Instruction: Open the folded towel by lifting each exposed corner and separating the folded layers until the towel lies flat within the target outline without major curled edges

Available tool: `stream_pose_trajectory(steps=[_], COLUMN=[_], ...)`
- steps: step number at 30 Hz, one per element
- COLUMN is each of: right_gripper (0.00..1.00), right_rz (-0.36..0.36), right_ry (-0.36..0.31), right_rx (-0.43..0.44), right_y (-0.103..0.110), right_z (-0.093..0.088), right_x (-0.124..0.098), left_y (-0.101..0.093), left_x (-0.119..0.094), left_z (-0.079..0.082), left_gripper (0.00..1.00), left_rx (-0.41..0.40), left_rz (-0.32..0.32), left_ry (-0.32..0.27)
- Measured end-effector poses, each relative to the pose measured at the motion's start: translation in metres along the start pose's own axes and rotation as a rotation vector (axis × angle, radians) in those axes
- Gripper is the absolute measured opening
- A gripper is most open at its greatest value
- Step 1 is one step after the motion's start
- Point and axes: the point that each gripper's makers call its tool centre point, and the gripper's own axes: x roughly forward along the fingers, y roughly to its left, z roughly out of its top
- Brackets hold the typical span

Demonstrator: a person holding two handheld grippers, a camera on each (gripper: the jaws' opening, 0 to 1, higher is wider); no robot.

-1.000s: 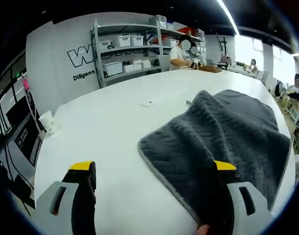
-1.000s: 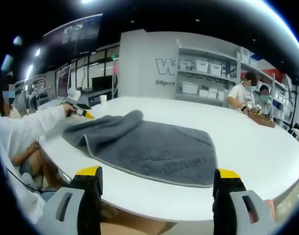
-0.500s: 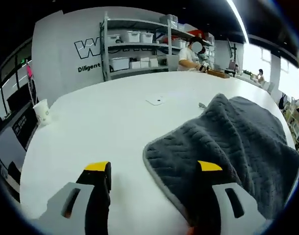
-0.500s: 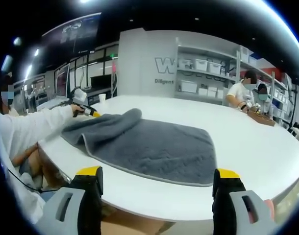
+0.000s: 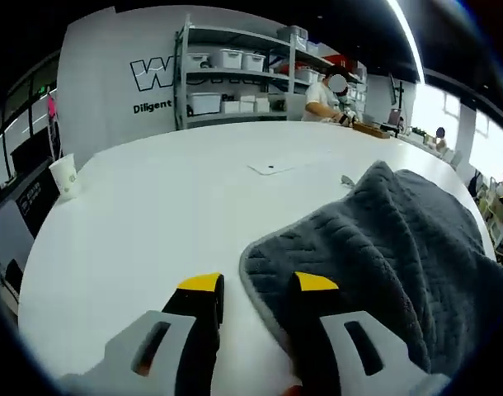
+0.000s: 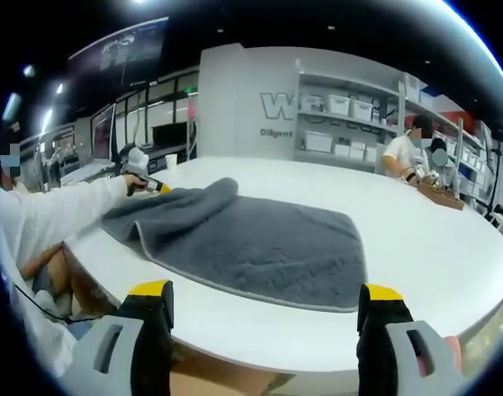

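Towel (image 5: 383,247) on table (image 5: 152,198): left gripper (image 5: 253,285) narrowed around corner, grip unclear; right gripper (image 6: 264,299) wide, empty, awaiting its corner.

White table (image 5: 152,214) with grey towel (image 5: 400,239), paper cup (image 5: 63,175), perhaps 1 small card (image 5: 270,168).

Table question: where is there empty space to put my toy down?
The white table is bare between the paper cup and the grey towel, up to the small flat card. In the right gripper view there is bare table past the towel's far edge. The towel's corner is crowded: the left claw straddles its edge.
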Motion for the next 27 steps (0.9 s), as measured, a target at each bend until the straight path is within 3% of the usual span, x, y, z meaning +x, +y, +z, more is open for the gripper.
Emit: stream_pose_trajectory(steps=[13,16,27], right_gripper=[0.92,0.92,0.92], right_rz=[0.001,0.0,0.001], right_ry=[0.016,0.018,0.013], right_rx=[0.006,0.007,0.008], right_y=[-0.0012,-0.0013,-0.0013], right_z=[-0.0044,-0.0052,-0.0044], right_x=[0.0034,0.004,0.0027], left_y=[0.0011,-0.0025,0.0013], left_x=[0.007,0.0063,0.0014], left_z=[0.0011,0.0012,0.0027], left_gripper=[0.16,0.07,0.04], left_rx=[0.023,0.052,0.069], left_rz=[0.002,-0.008,0.006], left_ry=[-0.003,-0.013,-0.005])
